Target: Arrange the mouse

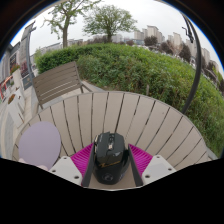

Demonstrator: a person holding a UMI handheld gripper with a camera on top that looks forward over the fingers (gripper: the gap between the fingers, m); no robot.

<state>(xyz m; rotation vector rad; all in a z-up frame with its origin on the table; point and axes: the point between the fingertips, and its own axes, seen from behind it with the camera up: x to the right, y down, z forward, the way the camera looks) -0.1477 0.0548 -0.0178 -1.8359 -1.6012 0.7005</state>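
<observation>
A black computer mouse (110, 155), glossy, with a scroll wheel and sculpted side panels, is seen between the fingers of the gripper (110, 160). The jaws are closed against its sides, the magenta pads (82, 158) pressed to either flank. Beneath and beyond the fingers a round slatted wooden table (120, 115) is shown. A pale lilac disc (38, 145) lies beside the left finger. A green hedge (150, 65) is seen far beyond.

From my station, the mouse (110, 155) hides the tabletop (120, 115) beneath it; its near end and the gripper (110, 165) finger bases are cut off.
</observation>
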